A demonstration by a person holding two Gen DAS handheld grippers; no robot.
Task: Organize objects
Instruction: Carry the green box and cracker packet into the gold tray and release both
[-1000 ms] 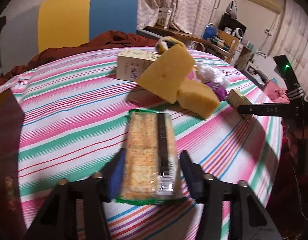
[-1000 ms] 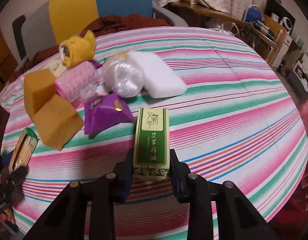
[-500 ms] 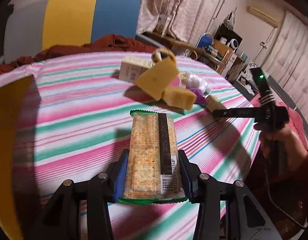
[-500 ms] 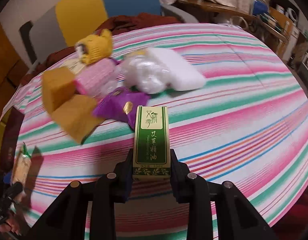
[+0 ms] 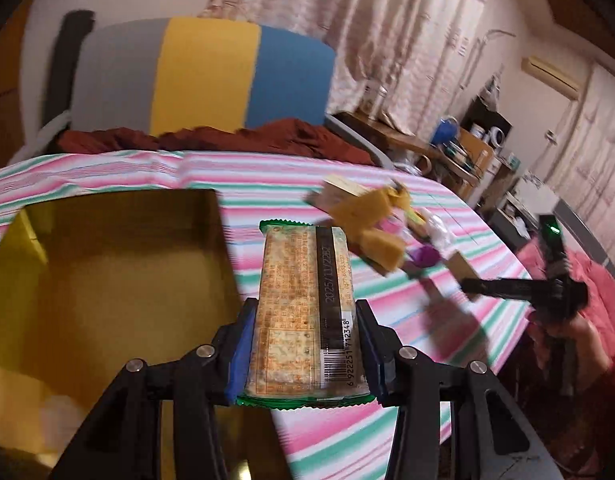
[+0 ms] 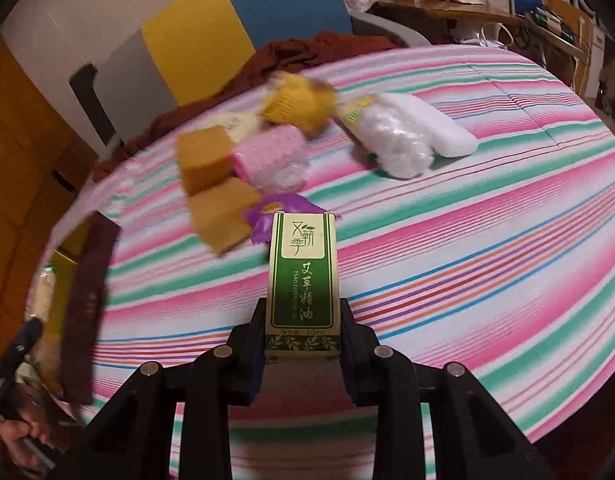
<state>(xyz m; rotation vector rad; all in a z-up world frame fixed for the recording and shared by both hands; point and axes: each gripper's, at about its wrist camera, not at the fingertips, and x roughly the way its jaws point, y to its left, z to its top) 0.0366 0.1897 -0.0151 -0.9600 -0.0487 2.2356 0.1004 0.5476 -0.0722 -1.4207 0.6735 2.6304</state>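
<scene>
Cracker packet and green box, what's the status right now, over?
Left gripper shut on cracker packet, beside open yellow box. Right gripper shut on green box above striped cloth. Nothing in the way.

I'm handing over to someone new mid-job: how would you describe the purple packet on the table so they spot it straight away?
Start at the striped tablecloth and find the heap of things near its middle. At the heap's near edge, right behind the green box held in the right gripper, lies the purple packet. It is the only purple thing, shiny and crinkled, beside two dull yellow-brown sponges.
</scene>
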